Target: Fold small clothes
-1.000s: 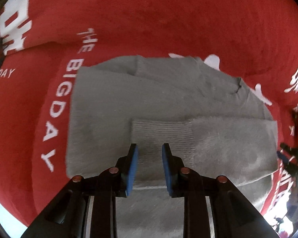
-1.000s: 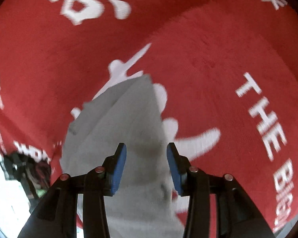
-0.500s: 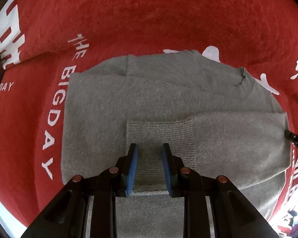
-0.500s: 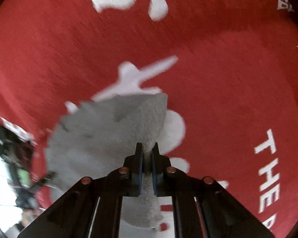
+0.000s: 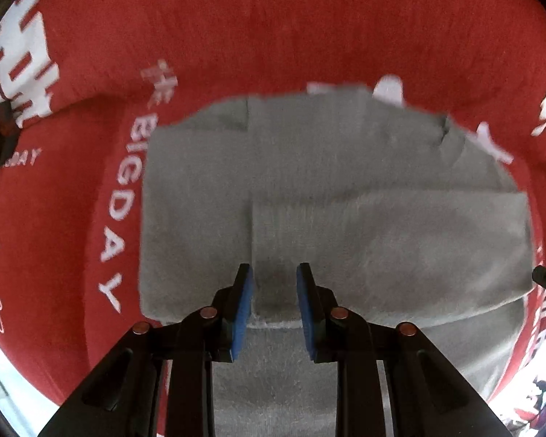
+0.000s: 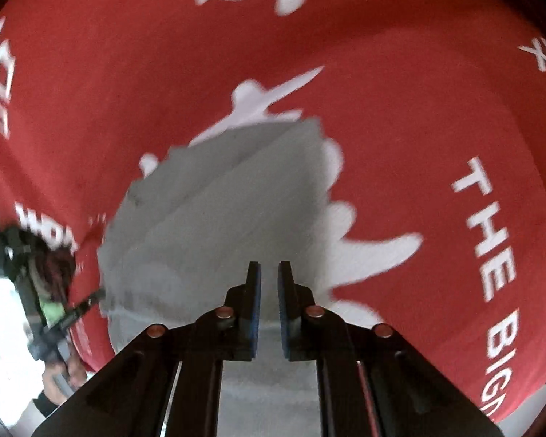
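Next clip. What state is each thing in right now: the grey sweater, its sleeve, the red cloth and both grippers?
Sweater: partly folded, lying on the cloth.
Sleeve: folded flat across the body.
Red cloth: spread out under the sweater.
Left gripper: fingers apart, pointing down over the sleeve's cuff, gripping nothing.
Right gripper: fingers have just been closing, now nearly together, apparently pinching the sweater's edge.
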`<act>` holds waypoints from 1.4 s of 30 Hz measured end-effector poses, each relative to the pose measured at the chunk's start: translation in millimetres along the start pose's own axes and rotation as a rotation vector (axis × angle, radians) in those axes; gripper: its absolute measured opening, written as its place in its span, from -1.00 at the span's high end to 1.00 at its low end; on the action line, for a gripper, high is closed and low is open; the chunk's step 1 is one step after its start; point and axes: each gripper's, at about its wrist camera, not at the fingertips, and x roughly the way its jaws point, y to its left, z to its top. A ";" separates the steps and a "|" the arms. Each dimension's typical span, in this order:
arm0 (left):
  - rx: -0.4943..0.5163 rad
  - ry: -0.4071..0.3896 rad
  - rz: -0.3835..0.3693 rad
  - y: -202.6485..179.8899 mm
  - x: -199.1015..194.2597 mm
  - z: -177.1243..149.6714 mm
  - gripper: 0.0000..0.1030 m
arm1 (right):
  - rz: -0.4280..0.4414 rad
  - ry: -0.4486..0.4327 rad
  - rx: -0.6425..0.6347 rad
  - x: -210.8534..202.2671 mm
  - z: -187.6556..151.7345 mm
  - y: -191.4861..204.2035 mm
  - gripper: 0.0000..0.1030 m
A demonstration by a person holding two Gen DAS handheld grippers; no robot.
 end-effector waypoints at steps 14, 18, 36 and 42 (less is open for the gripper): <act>-0.052 0.009 0.003 12.4 -24.6 -26.9 -0.13 | 0.017 0.066 0.074 -11.6 -26.3 -7.5 0.06; -0.032 0.035 -0.047 -4.5 -31.7 -34.5 -0.32 | 0.048 0.090 0.060 -10.9 -33.5 9.5 0.06; -0.015 0.010 0.013 -38.2 -45.2 -52.3 -0.98 | 0.150 0.149 -0.021 -3.7 -54.3 42.7 -0.52; 0.031 0.034 0.033 -45.7 -41.8 -67.2 -0.98 | 0.144 0.150 -0.028 -5.9 -61.4 44.6 -0.54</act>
